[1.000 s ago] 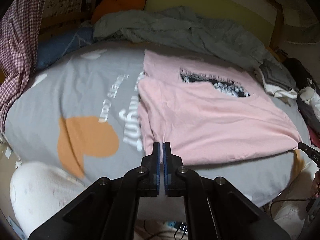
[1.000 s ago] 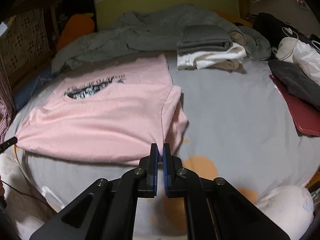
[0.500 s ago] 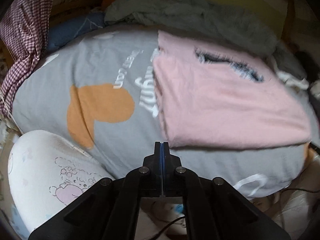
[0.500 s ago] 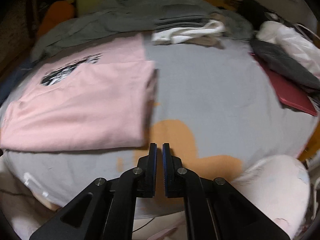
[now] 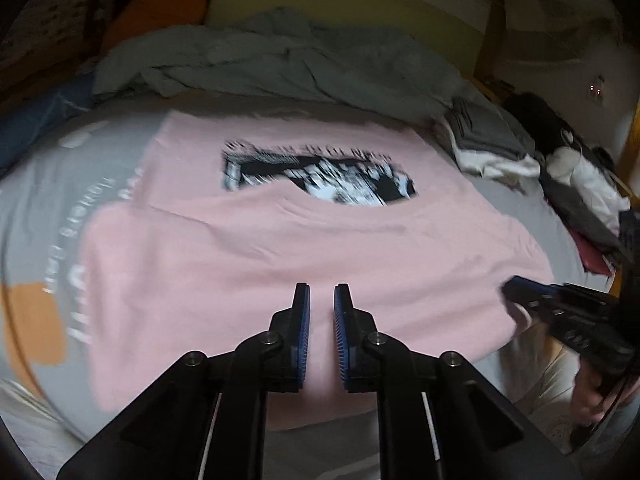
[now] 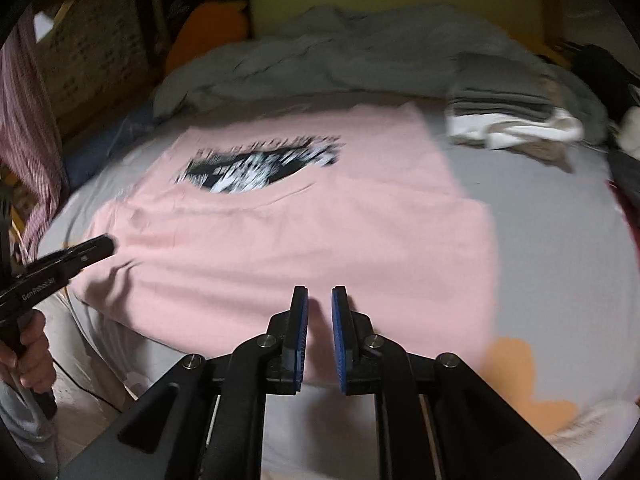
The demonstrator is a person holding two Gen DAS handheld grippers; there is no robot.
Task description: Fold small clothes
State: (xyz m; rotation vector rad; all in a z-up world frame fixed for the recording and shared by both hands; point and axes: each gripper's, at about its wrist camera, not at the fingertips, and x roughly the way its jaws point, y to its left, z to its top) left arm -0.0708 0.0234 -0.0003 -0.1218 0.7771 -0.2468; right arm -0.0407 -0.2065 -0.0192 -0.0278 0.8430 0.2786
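A pink T-shirt (image 5: 304,236) with a black-and-white print lies on the grey bed sheet (image 5: 48,184), its near half folded over so the print shows only in part. It also shows in the right wrist view (image 6: 320,232). My left gripper (image 5: 321,300) is open and empty over the shirt's near edge. My right gripper (image 6: 319,300) is open and empty over the near edge too. The right gripper shows at the shirt's right corner in the left wrist view (image 5: 516,290); the left gripper shows at its left corner in the right wrist view (image 6: 104,246).
A rumpled grey-green blanket (image 5: 280,64) lies along the back. A stack of folded grey and white clothes (image 6: 508,116) sits at the back right. An orange cushion (image 6: 208,32) and checked cloth (image 6: 24,128) are at the left. Dark clothes (image 5: 568,168) lie right.
Both grippers have opened from shut. Both have moved inward from the shirt's side edges and now sit over its near edge. The shirt lies flatter.
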